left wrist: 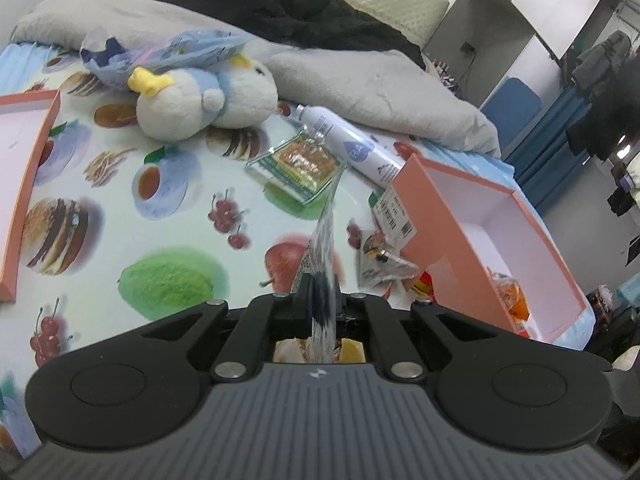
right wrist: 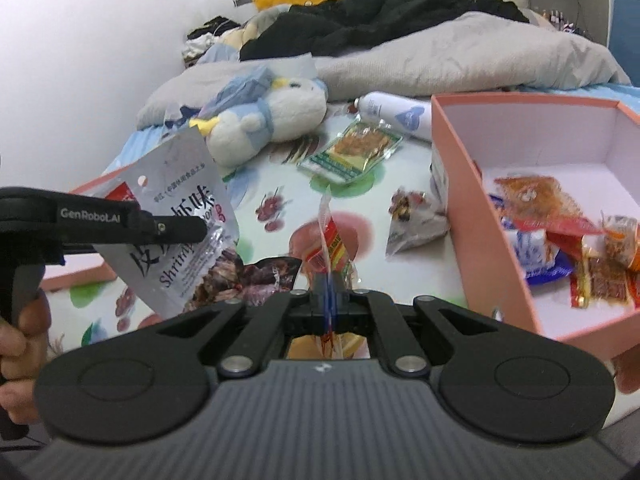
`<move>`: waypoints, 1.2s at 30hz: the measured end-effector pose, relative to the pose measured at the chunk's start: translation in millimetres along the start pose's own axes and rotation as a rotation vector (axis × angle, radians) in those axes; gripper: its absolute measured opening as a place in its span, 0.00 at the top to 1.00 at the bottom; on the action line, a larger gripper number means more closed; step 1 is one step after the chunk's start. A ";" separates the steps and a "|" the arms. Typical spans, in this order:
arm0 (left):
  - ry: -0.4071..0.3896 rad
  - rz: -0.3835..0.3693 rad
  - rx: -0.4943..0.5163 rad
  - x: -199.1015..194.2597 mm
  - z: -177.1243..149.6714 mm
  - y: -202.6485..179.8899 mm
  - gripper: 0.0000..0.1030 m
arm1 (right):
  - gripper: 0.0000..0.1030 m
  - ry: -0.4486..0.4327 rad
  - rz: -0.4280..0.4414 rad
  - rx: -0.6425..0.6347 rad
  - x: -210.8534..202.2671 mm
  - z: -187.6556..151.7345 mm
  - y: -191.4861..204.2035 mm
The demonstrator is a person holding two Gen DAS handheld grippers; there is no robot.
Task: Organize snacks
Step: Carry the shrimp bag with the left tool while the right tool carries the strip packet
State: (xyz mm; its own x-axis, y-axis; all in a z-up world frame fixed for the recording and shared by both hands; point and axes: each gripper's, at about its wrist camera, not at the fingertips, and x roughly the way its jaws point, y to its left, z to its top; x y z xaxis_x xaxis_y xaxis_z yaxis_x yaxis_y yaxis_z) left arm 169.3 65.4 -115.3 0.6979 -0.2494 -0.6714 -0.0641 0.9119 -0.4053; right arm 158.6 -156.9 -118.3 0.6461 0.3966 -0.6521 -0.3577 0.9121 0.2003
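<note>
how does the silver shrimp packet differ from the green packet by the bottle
The shrimp packet is held up off the bed, clamped in the left hand-held gripper; the green packet lies flat on the printed sheet, untouched. The shrimp packet is silver with large dark lettering; the green packet is clear-windowed, showing brown food above a green label. Both are sealed snack packets still outside the pink box.

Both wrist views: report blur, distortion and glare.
Left wrist view: the silver shrimp packet between the fingers is smeared by blur, and the fisheye bows the pink lid. Right wrist view: packet text reads sharp, glare on the green snack pack, the edges curve.
</note>
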 end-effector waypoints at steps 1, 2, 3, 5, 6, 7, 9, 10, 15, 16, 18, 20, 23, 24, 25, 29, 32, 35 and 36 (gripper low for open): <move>-0.003 -0.002 0.003 -0.1 3.0 -2.1 0.94 | 0.96 -0.005 -0.002 0.002 -0.9 2.8 -0.9; -0.008 -0.005 0.008 -0.9 5.2 -5.1 0.94 | 0.96 -0.012 -0.003 0.002 -2.5 6.0 -2.1; -0.012 -0.008 0.012 -1.9 7.8 -7.5 0.94 | 0.96 -0.019 -0.004 0.002 -4.3 9.4 -3.3; -0.024 -0.014 0.017 -4.1 13.8 -12.7 0.94 | 0.96 -0.037 -0.005 0.004 -8.5 16.0 -5.7; -0.030 -0.017 0.023 -5.2 17.2 -15.7 0.94 | 0.96 -0.043 -0.007 0.004 -10.4 18.7 -6.4; -0.035 -0.020 0.028 -6.5 20.1 -18.6 0.94 | 0.96 -0.051 -0.008 0.004 -12.6 22.0 -7.3; -0.046 -0.028 0.040 -9.1 27.0 -24.4 0.94 | 0.96 -0.068 -0.008 0.005 -16.5 28.6 -8.8; -0.053 -0.032 0.046 -10.8 30.9 -27.6 0.94 | 0.96 -0.075 -0.009 0.006 -18.1 32.0 -9.7; -0.087 -0.055 0.069 -17.2 50.3 -44.4 0.94 | 0.96 -0.114 -0.029 0.006 -27.7 48.5 -15.8; -0.093 -0.062 0.075 -18.3 54.5 -47.8 0.94 | 0.96 -0.119 -0.041 0.001 -29.1 51.9 -16.0; -0.106 -0.075 0.088 -19.9 62.8 -56.5 0.94 | 0.96 -0.141 -0.054 -0.004 -34.8 59.7 -18.4; -0.119 -0.087 0.108 -22.0 71.1 -67.1 0.94 | 0.96 -0.161 -0.061 0.000 -40.6 67.9 -21.7; -0.140 -0.113 0.133 -24.3 85.3 -82.9 0.94 | 0.96 -0.193 -0.077 -0.006 -49.9 81.0 -25.5; -0.145 -0.122 0.140 -24.9 89.7 -88.3 0.94 | 0.96 -0.204 -0.083 -0.010 -52.9 85.5 -27.0; -0.151 -0.132 0.149 -25.1 94.9 -94.3 0.94 | 0.96 -0.214 -0.089 -0.014 -55.8 90.1 -28.7; -0.168 -0.158 0.178 -25.3 111.9 -117.8 0.94 | 0.96 -0.251 -0.111 -0.020 -63.9 104.9 -38.3; -0.179 -0.178 0.197 -25.6 123.5 -135.6 0.94 | 0.96 -0.280 -0.129 -0.017 -71.3 116.7 -48.6; -0.189 -0.198 0.220 -24.5 134.0 -154.9 0.94 | 0.96 -0.308 -0.156 -0.030 -80.2 124.5 -58.4; -0.189 -0.208 0.221 -23.5 136.9 -161.0 0.94 | 0.96 -0.316 -0.167 -0.031 -83.2 127.1 -63.2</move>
State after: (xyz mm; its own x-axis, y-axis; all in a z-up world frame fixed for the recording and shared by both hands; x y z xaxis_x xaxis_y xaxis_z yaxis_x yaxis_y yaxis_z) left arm 260.9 -31.0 50.6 0.8007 -0.3917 -0.4534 0.2353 0.9015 -0.3633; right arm 213.1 -234.3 16.2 0.8721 0.2592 -0.4150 -0.2466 0.9654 0.0848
